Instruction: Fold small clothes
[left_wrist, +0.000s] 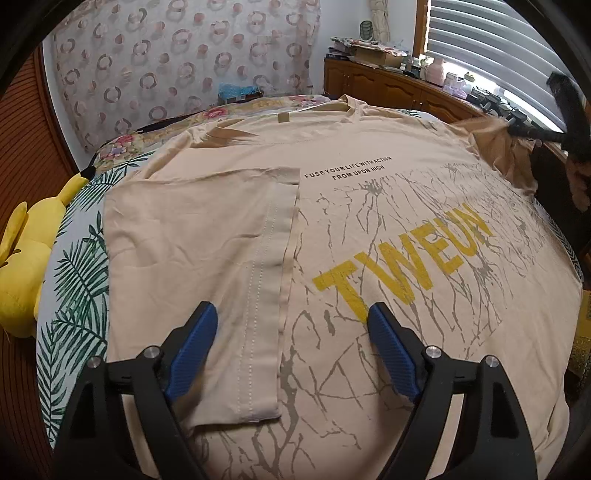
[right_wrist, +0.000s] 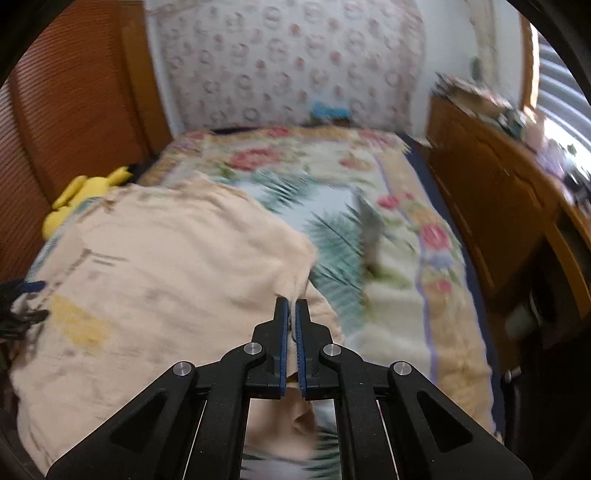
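Tee (left_wrist: 369, 229) flat on bed (left_wrist: 74, 266), left side already folded in. Right gripper (right_wrist: 291, 306) fingers pinch the right sleeve, lifted; left gripper (left_wrist: 291, 332) wide open, empty. Right side & bottom fold left.

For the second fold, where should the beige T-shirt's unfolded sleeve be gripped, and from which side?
Grip the beige T-shirt at its right sleeve's outer edge, coming from the bed's right side: that flap lies free past the body. The right gripper is shut there; the left gripper is open.

T-shirt (left_wrist: 369, 221) matt beige cloth, cracked print; plush toy (left_wrist: 26, 266) fuzzy yellow; cabinet (left_wrist: 380, 86) glossy wood.
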